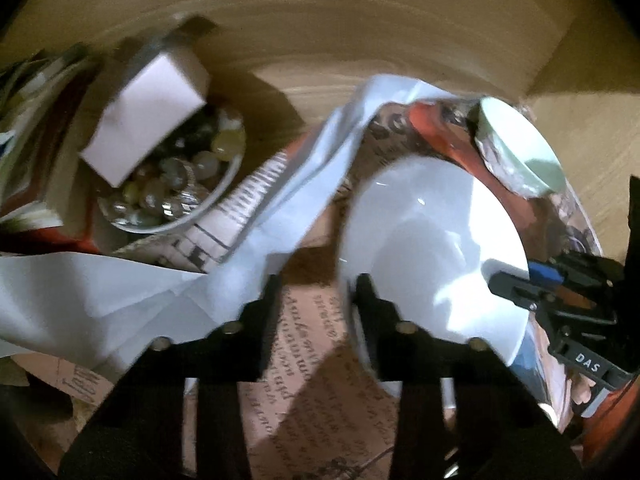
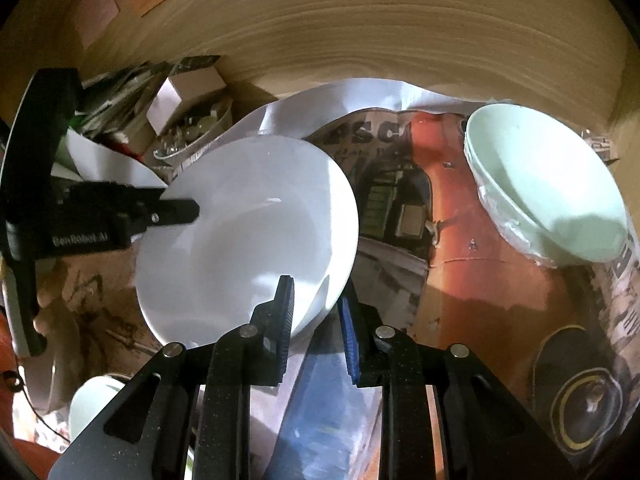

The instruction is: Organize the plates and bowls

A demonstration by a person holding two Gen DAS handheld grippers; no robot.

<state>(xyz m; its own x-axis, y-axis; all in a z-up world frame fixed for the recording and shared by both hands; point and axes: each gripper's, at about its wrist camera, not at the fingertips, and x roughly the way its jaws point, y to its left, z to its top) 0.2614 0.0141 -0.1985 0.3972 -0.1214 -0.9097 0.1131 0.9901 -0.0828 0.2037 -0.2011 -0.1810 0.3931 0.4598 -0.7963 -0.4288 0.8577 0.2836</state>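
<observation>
A white deep plate (image 1: pixel 432 240) (image 2: pixel 248 232) is held tilted above newspaper sheets inside a wooden cupboard. My left gripper (image 1: pixel 316 300) has its jaws set around the plate's left rim; in the right wrist view its finger lies on the rim (image 2: pixel 176 212). My right gripper (image 2: pixel 316 312) has its jaws set around the plate's near rim, and its fingers (image 1: pixel 516 284) show in the left wrist view on the plate's right edge. A pale green bowl (image 2: pixel 548 188) (image 1: pixel 520 136) lies tilted on the newspaper to the right.
A bowl of glass marbles (image 1: pixel 176 184) with a small white box (image 1: pixel 148 120) on it stands at the left. Loose white paper (image 1: pixel 120 292) and newspaper (image 2: pixel 460 220) cover the shelf floor. A wooden back wall (image 2: pixel 360 32) is close behind. A pale cup (image 2: pixel 96 404) sits at bottom left.
</observation>
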